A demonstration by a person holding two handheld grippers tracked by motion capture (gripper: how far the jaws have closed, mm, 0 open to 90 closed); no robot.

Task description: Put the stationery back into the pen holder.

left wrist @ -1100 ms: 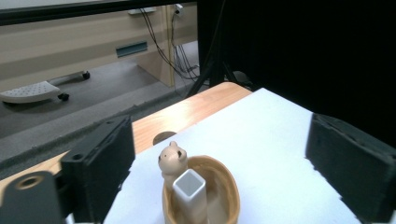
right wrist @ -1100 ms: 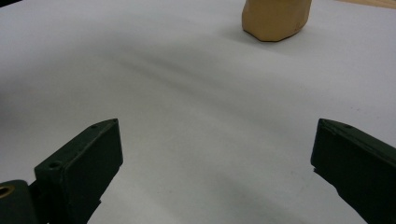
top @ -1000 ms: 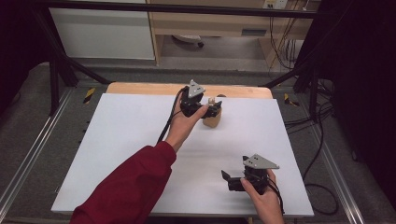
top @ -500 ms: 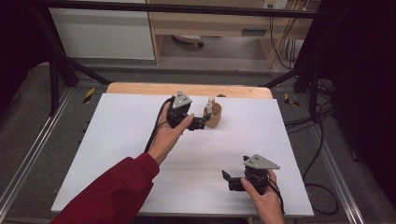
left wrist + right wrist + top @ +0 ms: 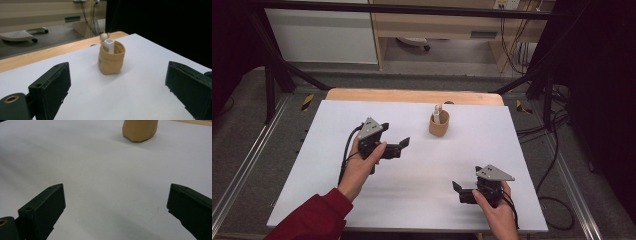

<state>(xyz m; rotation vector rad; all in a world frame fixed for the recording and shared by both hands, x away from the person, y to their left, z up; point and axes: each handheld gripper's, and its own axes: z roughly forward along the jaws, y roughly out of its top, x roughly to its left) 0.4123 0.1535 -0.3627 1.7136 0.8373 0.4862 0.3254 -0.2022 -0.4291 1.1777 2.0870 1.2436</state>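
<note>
Ahead of the left tool (jaws wide, empty) stands the pouch, tube inside. Right tool gapes too. Risk: soft pouch tips if nudged.

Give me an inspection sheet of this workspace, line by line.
Surface: white sheet over a wooden table.
Job's things: tan pouch standing upright at the far side, holding a white square tube and a round-headed wooden piece.
Clutter: nothing seen.
Grippers: left hand-held gripper open, apart from the pouch; right hand-held gripper open, near the front edge.
Cables: one trails from the left hand-held gripper.
Surroundings: grey floor, black frame bars.
</note>
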